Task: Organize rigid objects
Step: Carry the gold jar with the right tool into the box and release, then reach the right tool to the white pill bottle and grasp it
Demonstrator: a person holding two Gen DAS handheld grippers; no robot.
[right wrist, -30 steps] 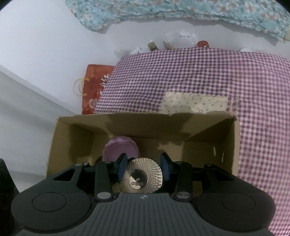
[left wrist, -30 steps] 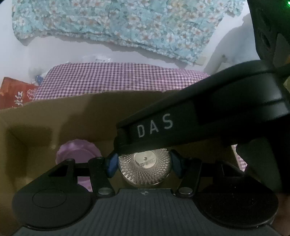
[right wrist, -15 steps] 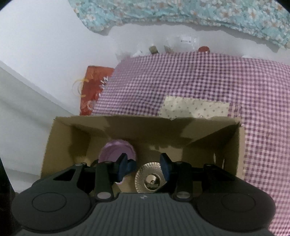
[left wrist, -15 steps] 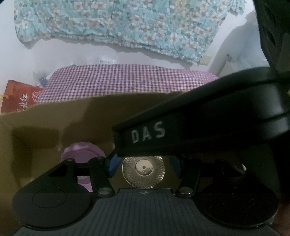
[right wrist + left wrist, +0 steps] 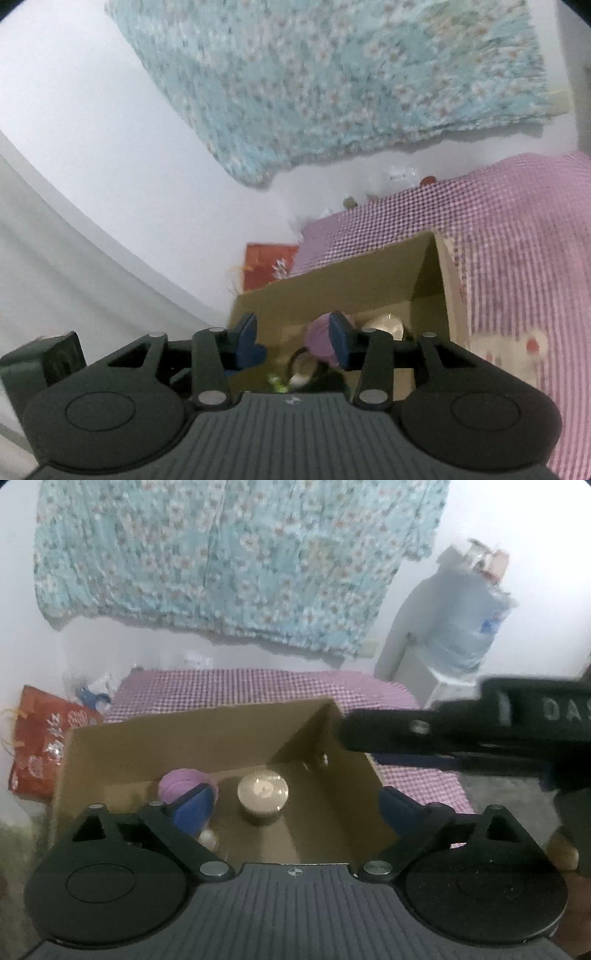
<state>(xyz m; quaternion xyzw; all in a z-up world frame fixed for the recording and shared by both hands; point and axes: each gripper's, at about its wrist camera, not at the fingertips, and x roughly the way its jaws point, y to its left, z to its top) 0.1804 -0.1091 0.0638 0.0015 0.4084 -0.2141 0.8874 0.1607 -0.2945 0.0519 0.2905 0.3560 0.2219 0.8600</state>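
White walls (image 5: 498, 524) behind a hanging teal floral cloth (image 5: 229, 561); purple gingham-covered surface (image 5: 258, 686) below; water dispenser (image 5: 458, 627) at the right corner.

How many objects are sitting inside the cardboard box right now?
2 clearly: a purple container at the back left of the cardboard box, and a silver-lidded jar just right of it. Small unclear items near the front may be more.

I note matt brown cardboard box (image 5: 207, 746); shiny metal-topped jar (image 5: 262, 791) inside, glossy purple plastic lid (image 5: 181, 781) at its nine o'clock; woven gingham cloth (image 5: 258, 686).
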